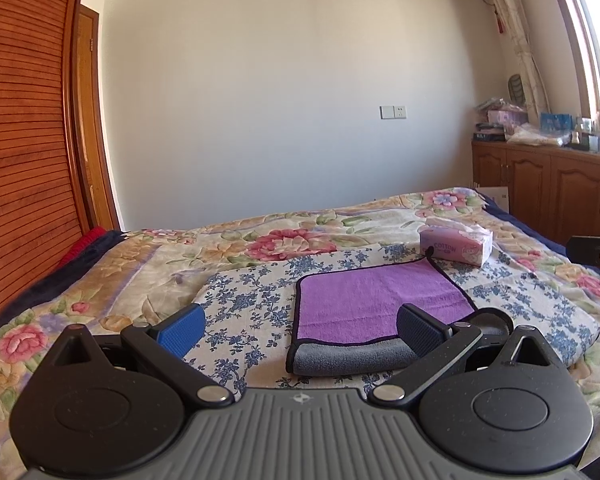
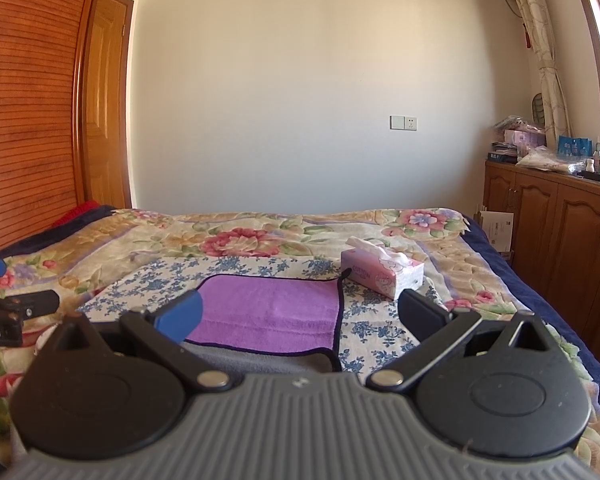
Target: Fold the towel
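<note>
A purple towel [image 1: 380, 300] with a dark border lies flat on a blue-flowered cloth [image 1: 244, 300] on the bed, and its grey side [image 1: 348, 356] shows along the near edge. My left gripper [image 1: 300, 330] hovers open just before that near edge, its black finger over the towel's near right part. In the right wrist view, the towel [image 2: 268, 308] lies straight ahead. My right gripper [image 2: 300, 314] is open above the near edge, holding nothing. The left gripper's fingers [image 2: 40, 302] show at the far left.
A pink tissue box [image 1: 456, 244] [image 2: 382, 274] stands just beyond the towel's far right corner. The bed has a floral quilt [image 2: 240, 236]. A slatted wooden wardrobe [image 1: 20, 160] stands left, and wooden cabinets [image 2: 560, 224] with clutter stand right.
</note>
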Tool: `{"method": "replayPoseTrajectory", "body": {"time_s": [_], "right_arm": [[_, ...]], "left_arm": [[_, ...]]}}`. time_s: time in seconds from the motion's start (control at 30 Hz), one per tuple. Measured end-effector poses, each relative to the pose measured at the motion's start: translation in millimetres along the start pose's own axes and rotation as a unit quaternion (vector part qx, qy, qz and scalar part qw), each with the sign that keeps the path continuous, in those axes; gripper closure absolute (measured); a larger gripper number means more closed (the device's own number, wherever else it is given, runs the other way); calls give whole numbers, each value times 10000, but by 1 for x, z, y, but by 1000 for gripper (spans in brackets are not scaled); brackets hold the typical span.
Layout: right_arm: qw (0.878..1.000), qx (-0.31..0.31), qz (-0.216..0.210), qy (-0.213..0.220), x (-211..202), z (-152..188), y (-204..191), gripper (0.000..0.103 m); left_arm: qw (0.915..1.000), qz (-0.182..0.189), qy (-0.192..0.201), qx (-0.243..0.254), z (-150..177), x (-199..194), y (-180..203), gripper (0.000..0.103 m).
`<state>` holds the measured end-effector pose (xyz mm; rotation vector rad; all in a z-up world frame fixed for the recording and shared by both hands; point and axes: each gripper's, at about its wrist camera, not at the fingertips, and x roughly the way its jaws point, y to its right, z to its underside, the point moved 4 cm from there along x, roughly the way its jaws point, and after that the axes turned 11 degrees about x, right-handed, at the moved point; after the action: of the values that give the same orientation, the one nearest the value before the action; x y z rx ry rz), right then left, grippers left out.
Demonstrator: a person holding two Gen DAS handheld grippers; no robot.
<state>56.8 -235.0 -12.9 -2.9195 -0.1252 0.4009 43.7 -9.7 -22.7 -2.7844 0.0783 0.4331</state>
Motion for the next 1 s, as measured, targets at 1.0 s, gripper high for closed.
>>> {"method": "replayPoseTrajectory", "body": {"time_s": [1.0], "right_arm": [[9990, 144, -69, -425, 52, 5, 2, 0]], "left_arm": [[9984, 243, -479, 152, 4, 69, 0, 0]]}}
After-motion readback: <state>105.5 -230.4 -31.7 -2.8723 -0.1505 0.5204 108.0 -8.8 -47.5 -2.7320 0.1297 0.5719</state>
